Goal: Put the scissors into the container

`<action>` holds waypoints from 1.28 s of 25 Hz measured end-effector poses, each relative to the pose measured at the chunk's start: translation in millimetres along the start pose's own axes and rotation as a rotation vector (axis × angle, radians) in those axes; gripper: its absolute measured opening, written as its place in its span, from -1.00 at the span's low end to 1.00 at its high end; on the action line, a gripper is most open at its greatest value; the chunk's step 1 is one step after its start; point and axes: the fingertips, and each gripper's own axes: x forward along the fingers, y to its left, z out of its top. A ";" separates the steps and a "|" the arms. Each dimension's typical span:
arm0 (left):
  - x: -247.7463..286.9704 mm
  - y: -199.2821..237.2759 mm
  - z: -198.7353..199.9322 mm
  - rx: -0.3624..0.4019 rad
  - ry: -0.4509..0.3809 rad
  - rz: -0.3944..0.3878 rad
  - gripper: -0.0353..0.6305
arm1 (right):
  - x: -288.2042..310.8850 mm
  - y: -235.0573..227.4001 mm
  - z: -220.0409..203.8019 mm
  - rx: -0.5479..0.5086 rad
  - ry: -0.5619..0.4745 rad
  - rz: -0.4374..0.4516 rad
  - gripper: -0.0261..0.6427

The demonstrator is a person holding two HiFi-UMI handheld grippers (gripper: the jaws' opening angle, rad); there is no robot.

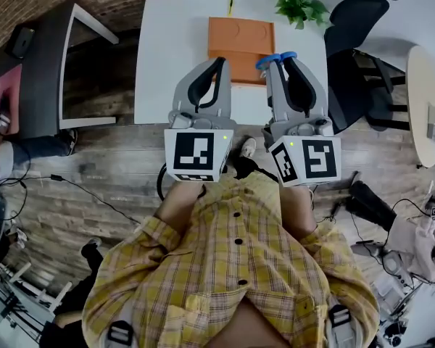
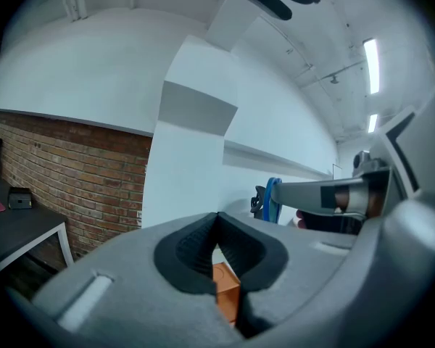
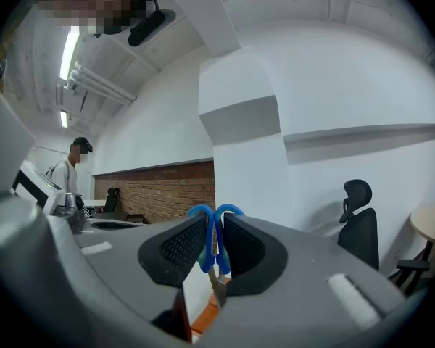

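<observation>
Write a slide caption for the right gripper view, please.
Right claw shut on blue-handled scissors, orange container glimpsed beneath, office chair beyond.

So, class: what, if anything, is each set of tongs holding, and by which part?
The right tongs clamp the scissors by their blue handle loops. The left tongs are shut, holding nothing.

Bright, even light falls from ceiling strip lamps [image 2: 370, 64]. The white worktop [image 1: 167, 49] nearly washes out and shadows are faint. All views bulge at the edges, and black corners ring both gripper views. The near fingers [image 2: 192, 256] look slightly soft.
</observation>
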 end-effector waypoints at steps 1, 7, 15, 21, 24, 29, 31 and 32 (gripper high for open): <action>1.3 1.6 -1.2 0.000 0.003 0.006 -0.88 | 2.1 -0.5 -1.4 -0.001 0.003 0.005 -0.67; 17.9 10.6 -13.7 0.006 0.034 0.042 -0.88 | 18.6 -10.5 -8.5 0.033 0.014 0.038 -0.67; 28.6 11.6 -20.8 0.006 0.058 0.071 -0.88 | 34.0 -22.8 -28.0 0.024 0.063 0.067 -0.67; 38.4 17.8 -31.8 -0.001 0.084 0.090 -0.88 | 52.4 -24.7 -46.4 -0.006 0.116 0.099 -0.67; 44.8 21.7 -38.2 -0.005 0.096 0.097 -0.88 | 61.0 -25.4 -55.3 -0.018 0.137 0.112 -0.67; 55.5 25.6 -51.0 -0.012 0.118 0.105 -0.88 | 71.3 -28.4 -69.6 -0.046 0.170 0.125 -0.67; 61.0 26.0 -57.8 -0.017 0.131 0.102 -0.88 | 74.4 -31.7 -77.3 -0.058 0.193 0.122 -0.67; 63.3 26.9 -60.6 -0.018 0.138 0.102 -0.88 | 76.4 -32.6 -81.6 -0.062 0.205 0.123 -0.67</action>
